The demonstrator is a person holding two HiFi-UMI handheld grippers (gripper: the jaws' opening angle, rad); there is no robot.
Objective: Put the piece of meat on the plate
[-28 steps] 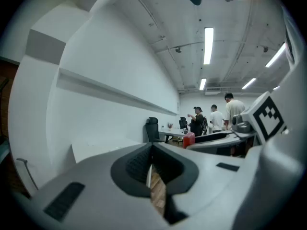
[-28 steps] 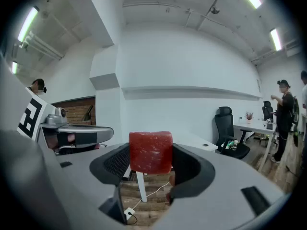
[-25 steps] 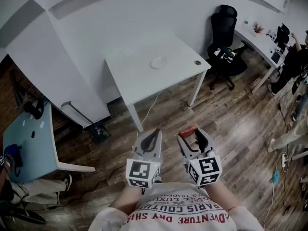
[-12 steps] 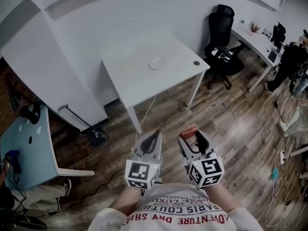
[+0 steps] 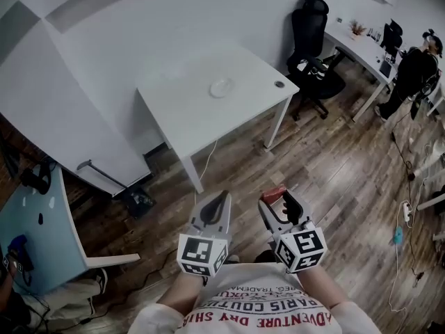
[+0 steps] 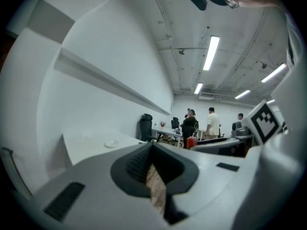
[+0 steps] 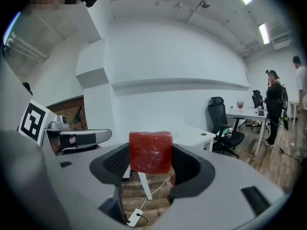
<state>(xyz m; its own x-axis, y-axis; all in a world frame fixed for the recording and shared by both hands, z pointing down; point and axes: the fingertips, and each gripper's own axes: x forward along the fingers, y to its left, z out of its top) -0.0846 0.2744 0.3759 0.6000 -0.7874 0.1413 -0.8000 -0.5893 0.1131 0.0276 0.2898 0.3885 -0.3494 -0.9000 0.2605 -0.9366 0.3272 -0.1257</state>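
A small white plate lies on the white table across the room; it also shows as a pale disc in the left gripper view. The red piece of meat is a blocky chunk, and my right gripper is shut on it. In the head view the meat sticks out at the tip of the right gripper, held over the wooden floor well short of the table. Beside it my left gripper is shut with nothing in it, its jaws meeting at a narrow slit.
A small dark round thing sits near the table's right edge. A black office chair and a long desk stand at the back right, with a person there. A light blue table is at the left. A cable hangs under the white table.
The head view has shifted, so the table and plate sit a little more to the left. Both grippers hold the same pose side by side, the right one still shut on the meat.
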